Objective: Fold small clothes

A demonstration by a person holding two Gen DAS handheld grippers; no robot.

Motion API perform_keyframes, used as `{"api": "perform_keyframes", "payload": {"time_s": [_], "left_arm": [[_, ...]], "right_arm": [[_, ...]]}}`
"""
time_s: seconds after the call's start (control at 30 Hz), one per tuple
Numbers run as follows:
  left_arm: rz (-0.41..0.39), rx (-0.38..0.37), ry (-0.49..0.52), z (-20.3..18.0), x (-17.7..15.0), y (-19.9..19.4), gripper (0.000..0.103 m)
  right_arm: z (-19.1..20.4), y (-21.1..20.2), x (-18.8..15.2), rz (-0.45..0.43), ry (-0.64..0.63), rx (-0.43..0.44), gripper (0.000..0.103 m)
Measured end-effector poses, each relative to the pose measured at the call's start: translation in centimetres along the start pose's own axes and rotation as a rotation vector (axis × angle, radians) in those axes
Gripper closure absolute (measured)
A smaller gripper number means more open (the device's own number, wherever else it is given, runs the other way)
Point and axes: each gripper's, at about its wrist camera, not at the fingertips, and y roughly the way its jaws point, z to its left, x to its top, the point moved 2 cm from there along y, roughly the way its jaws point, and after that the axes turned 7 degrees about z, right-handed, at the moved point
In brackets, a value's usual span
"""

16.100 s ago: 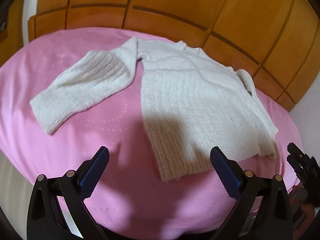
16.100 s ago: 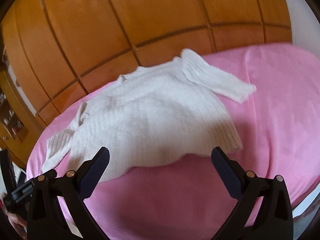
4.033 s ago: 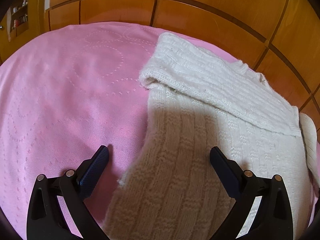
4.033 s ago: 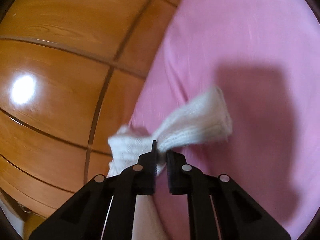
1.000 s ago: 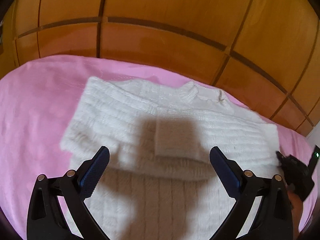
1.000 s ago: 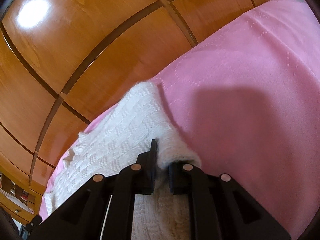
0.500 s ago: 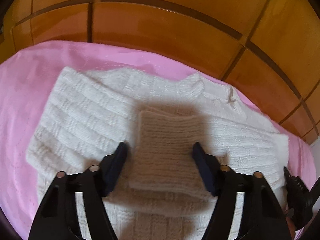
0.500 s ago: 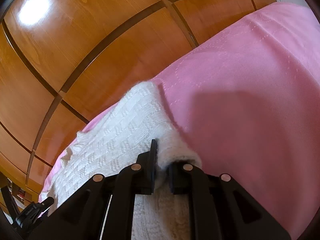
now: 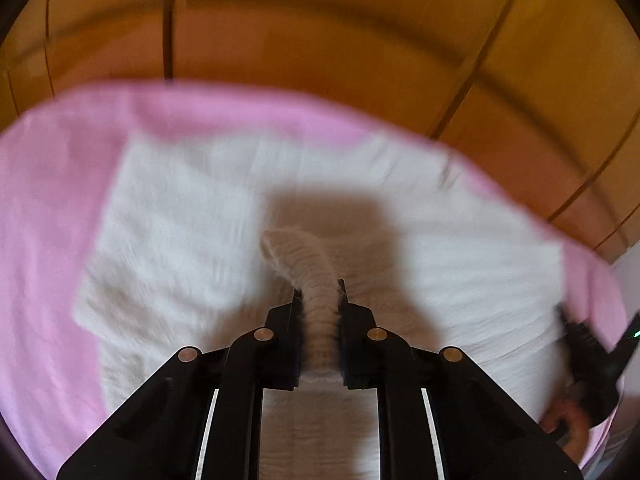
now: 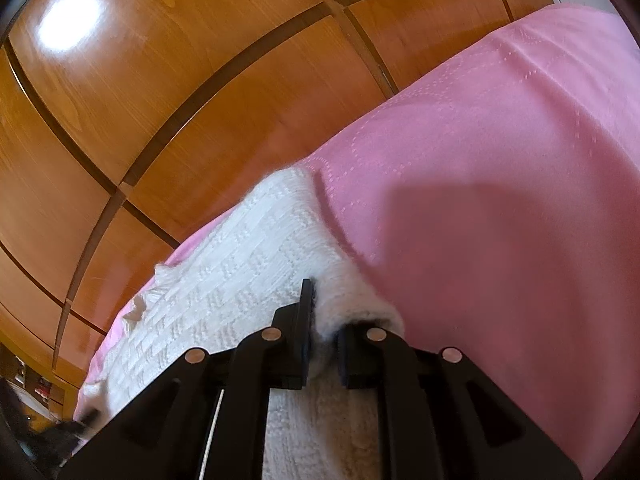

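While the white knit sweater (image 9: pixel 460 272) lies spread on the pink bedspread (image 9: pixel 44 208) in front of the wooden panelled wall (image 9: pixel 320 32), the left gripper (image 9: pixel 319 296) is closing its jaws on a raised fold of the knit at the garment's middle; the fold stands pinched between the pads. This view is motion-blurred. To the right, the right gripper (image 10: pixel 320 320) is clamped on the sweater's edge, jaws nearly together, with knit bunched between the pads. The bare bedspread lies just beyond that edge. The right gripper also appears at the right margin of the left wrist view.
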Motion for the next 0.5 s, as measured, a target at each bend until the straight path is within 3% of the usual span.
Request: {"api": "perform_keyframes", "payload": {"time_s": [0.03, 0.07, 0.17, 0.27, 0.33, 0.43, 0.5], "left_arm": [[-0.011, -0.005, 0.000, 0.3, -0.5, 0.4, 0.087], [-0.077, 0.001, 0.032, 0.1, -1.1, 0.3, 0.086], [-0.195, 0.098, 0.154, -1.6, -2.9, 0.4, 0.081], [-0.209, 0.123, 0.141, -1.6, -3.0, 0.2, 0.062], [-0.214, 0.092, 0.105, -0.8, -3.1, 0.0, 0.053], [-0.223, -0.012, 0.053, 0.6, -3.5, -0.4, 0.044], [-0.223, -0.042, 0.048, 0.8, -3.6, -0.8, 0.032]], "right_arm": [[0.0, 0.0, 0.0, 0.000, 0.000, 0.001, 0.093], [0.0, 0.0, 0.0, 0.000, 0.000, -0.001, 0.093], [0.0, 0.1, 0.0, 0.001, -0.001, -0.001, 0.093], [-0.1, 0.1, -0.1, 0.001, -0.002, -0.004, 0.093], [-0.1, 0.1, -0.1, 0.000, -0.001, -0.002, 0.093], [-0.2, 0.1, -0.1, -0.001, 0.005, 0.014, 0.092], [-0.3, 0.2, -0.1, -0.001, 0.007, 0.019, 0.092]]}}
